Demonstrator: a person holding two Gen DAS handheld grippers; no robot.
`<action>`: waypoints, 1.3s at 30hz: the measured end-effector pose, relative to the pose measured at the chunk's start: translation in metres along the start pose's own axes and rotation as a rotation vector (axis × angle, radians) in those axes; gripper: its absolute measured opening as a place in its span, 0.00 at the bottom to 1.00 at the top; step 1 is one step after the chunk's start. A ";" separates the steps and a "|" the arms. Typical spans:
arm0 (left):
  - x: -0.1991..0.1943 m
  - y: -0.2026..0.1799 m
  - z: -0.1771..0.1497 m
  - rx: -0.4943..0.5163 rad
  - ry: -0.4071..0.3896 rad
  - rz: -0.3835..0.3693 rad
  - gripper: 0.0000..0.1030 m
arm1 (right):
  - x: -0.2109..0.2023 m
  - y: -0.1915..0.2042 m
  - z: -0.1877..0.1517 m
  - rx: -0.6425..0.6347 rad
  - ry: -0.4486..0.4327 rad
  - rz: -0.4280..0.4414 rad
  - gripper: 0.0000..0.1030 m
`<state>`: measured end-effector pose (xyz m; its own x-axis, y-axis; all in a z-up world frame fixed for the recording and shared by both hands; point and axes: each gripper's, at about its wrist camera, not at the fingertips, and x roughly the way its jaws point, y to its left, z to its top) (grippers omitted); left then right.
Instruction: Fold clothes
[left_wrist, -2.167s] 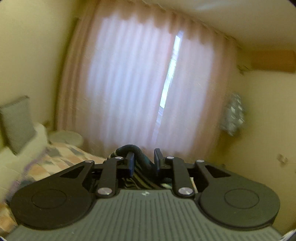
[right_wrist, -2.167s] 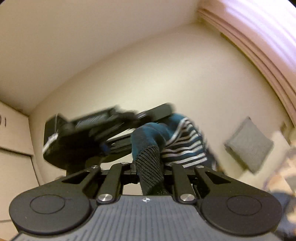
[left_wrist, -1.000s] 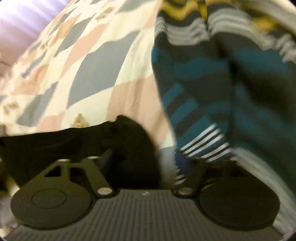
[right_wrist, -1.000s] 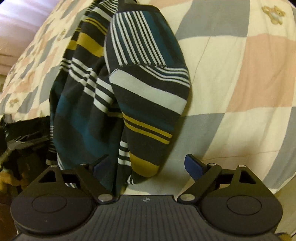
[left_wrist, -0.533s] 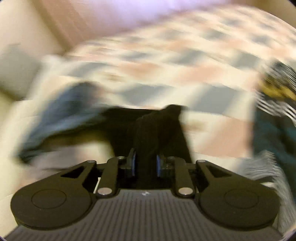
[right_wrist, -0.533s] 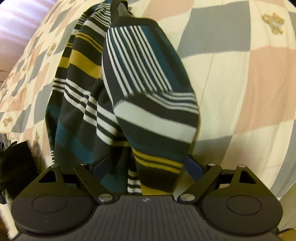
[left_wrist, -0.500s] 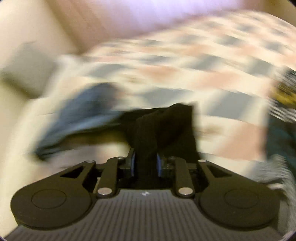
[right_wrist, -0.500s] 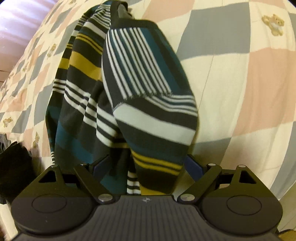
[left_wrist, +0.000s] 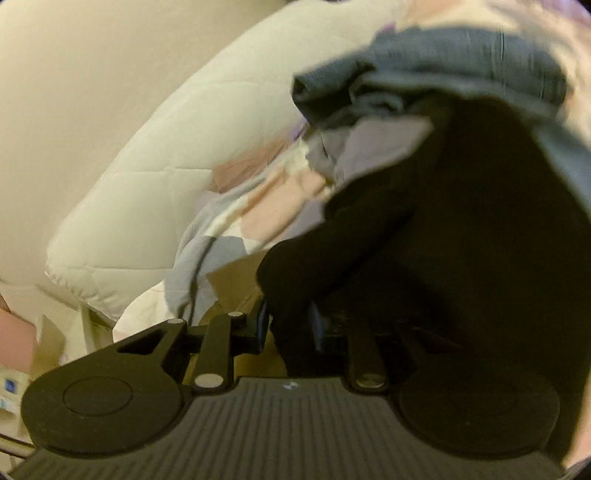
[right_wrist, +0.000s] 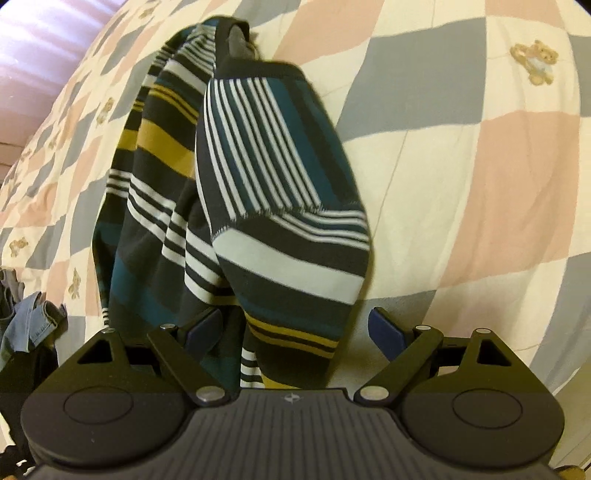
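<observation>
- My left gripper (left_wrist: 288, 325) is pinched on a soft black garment (left_wrist: 443, 251), bunched near the quilted white pillow (left_wrist: 159, 177).
- My right gripper (right_wrist: 295, 328) stands wide, gripping nothing, over the crumpled striped knit sweater (right_wrist: 258, 192) at the checkered bedspread's (right_wrist: 480, 166) near edge.

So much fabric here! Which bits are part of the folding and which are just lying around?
Part of the job:
- striped garment
- black garment, pinched in the left hand-held gripper
- blue-grey clothes

Just there:
- checked bedspread
- white quilted pillow
</observation>
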<state>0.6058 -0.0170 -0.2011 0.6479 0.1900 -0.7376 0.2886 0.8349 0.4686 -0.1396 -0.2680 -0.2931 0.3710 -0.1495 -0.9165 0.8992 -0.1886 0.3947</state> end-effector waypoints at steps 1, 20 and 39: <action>-0.013 0.003 0.005 -0.002 -0.020 0.004 0.22 | -0.002 -0.003 0.001 0.015 -0.009 0.010 0.86; -0.139 -0.363 -0.124 0.540 0.250 -1.059 0.63 | 0.058 -0.024 -0.027 0.128 -0.011 0.084 0.15; -0.204 -0.175 -0.191 0.118 0.213 -0.527 0.10 | -0.232 -0.060 0.228 -0.372 -0.658 -0.200 0.08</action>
<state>0.2883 -0.1039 -0.2253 0.2429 -0.1253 -0.9619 0.6183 0.7841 0.0540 -0.3321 -0.4438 -0.0894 0.0845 -0.7136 -0.6954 0.9963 0.0481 0.0717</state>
